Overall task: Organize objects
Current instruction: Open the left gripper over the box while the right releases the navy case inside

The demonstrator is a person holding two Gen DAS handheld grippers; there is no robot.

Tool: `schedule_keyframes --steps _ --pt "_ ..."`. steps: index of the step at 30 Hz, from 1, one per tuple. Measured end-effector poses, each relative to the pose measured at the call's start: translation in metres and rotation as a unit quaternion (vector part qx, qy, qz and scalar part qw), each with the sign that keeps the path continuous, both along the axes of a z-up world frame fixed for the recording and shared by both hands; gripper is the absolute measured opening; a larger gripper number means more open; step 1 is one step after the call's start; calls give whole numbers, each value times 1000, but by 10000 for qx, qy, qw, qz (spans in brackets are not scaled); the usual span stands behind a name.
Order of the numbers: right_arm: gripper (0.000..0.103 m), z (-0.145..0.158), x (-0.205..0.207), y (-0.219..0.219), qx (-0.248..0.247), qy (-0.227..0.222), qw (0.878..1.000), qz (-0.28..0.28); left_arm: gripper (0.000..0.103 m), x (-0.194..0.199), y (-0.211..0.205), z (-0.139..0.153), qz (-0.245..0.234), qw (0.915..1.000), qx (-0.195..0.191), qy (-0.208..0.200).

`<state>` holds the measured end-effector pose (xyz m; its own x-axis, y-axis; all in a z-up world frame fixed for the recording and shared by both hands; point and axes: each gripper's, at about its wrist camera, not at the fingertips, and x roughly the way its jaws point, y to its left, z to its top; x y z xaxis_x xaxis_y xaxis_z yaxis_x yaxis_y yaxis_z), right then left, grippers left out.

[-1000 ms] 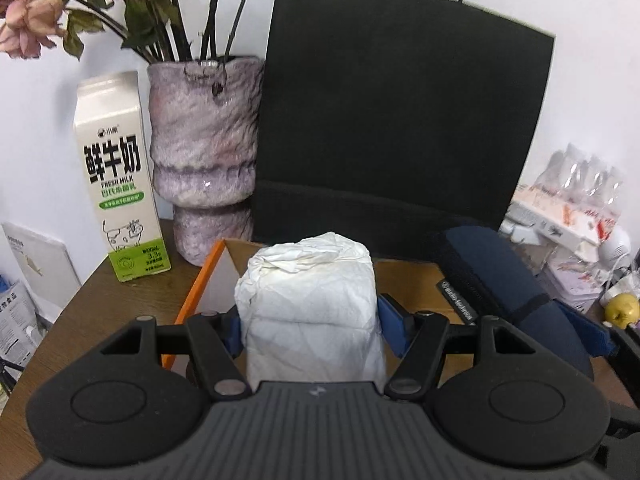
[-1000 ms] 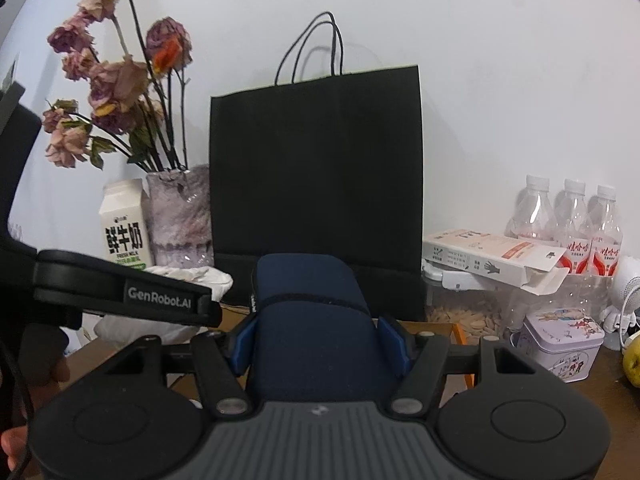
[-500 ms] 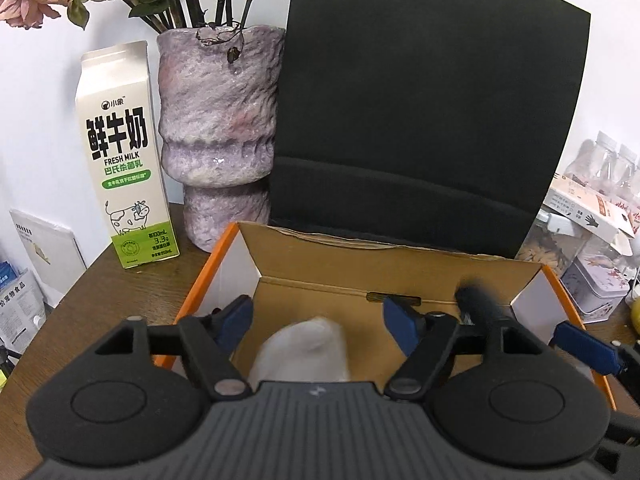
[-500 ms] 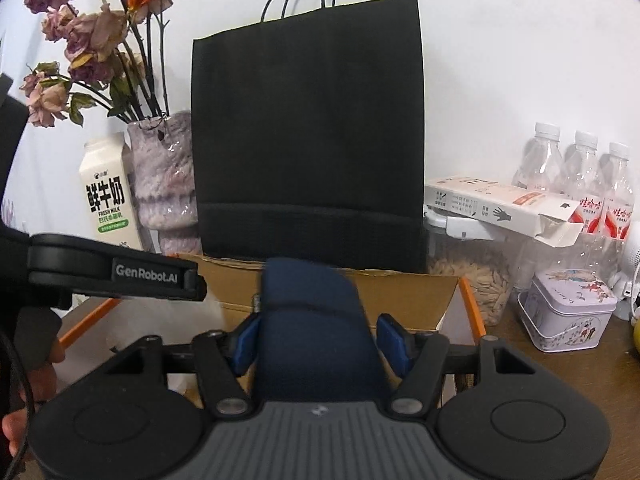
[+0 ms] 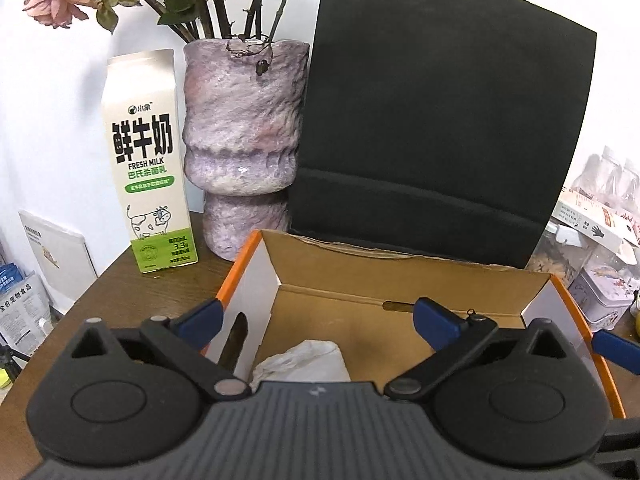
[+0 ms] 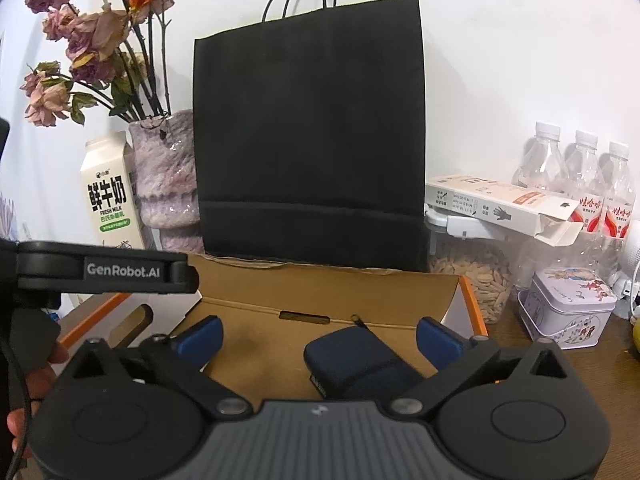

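An open cardboard box point(image 5: 400, 276) with orange edges sits on the brown table; it also shows in the right wrist view point(image 6: 320, 280). A white tissue pack point(image 5: 304, 364) lies on the box floor at its left. A navy zip case point(image 6: 360, 364) lies on the box floor at its right. My left gripper point(image 5: 320, 320) is open above the tissue pack, not touching it. My right gripper point(image 6: 320, 338) is open above the case, fingers apart from it. The left gripper's body point(image 6: 100, 268) shows at the left of the right wrist view.
A black paper bag point(image 5: 436, 128) stands right behind the box. A milk carton point(image 5: 148, 168) and a purple vase point(image 5: 244, 140) of dried flowers stand at back left. Water bottles point(image 6: 580, 176), a seed jar point(image 6: 476, 280), a small tin point(image 6: 568, 308) and a white carton point(image 6: 504, 208) crowd the right.
Both grippers lowered their objects into the box and opened. The tissue pack and the navy case now lie loose on the box floor, with the fingers spread wide.
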<state>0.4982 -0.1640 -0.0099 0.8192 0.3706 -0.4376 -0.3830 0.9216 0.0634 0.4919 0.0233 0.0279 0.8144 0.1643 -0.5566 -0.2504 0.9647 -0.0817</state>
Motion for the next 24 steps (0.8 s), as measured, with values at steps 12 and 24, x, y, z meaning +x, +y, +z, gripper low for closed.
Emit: schedule_keyframes --steps 12,24 --pt "103 26 -37 -13 145 -297 9994 31 103 -38 -12 22 -182 9997 74 -113" --pt "103 42 -107 -41 207 -477 9986 -40 103 -107 -27 50 -436 9984 73 -349"
